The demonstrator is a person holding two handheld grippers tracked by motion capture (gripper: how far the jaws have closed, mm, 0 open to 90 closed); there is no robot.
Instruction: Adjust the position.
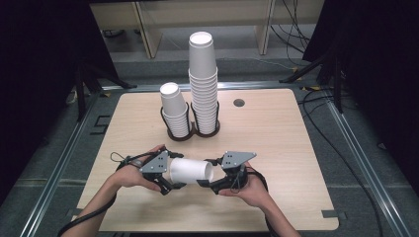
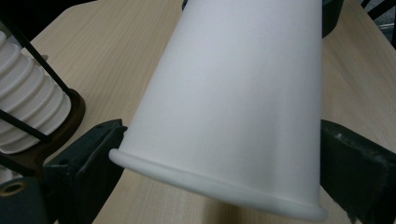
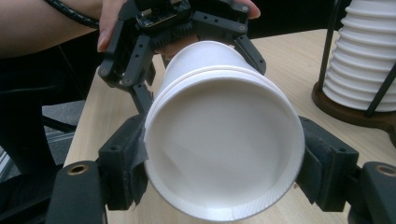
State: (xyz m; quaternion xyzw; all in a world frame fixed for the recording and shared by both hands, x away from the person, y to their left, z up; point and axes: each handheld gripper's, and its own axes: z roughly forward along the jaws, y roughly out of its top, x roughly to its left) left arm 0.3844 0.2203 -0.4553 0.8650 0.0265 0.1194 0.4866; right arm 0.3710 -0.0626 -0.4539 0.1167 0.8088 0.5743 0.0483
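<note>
Left tool [image 1: 170, 178]: jaws closed on the narrow base end of the white paper cups [image 1: 190, 171], one black jaw on each side of the wall, as the left gripper view shows [image 2: 233, 102].
Right tool [image 1: 208, 174]: jaws pressed against the rolled rim at the open mouth [image 3: 224, 154], one pad on either flank; it holds the wide end.
Where the cups are: lying on their side in the air, between the two tools, just above the table [image 1: 276, 148] near its front edge, about midway along it.
Count: the right gripper view shows a second rim line just behind the first, so these look like two nested cups, probably being drawn apart.
Handling: very light, thin-walled and easily crushed; smooth matt paper, likely slippery under hard pads. A gentle squeeze is all the wall should take.
Where to hold: the rolled rim and the base ring are the stiffest parts; the mid-wall would dent.
Shape: tapered cone, round mouth, plain white inside and out.
Holder [image 1: 190, 132]: dark wire double rack toward the far edge, with a short stack [image 1: 174, 109] and a tall stack [image 1: 203, 79] of ribbed, nested cups.
Table surface: pale wood grain, rounded corners.
</note>
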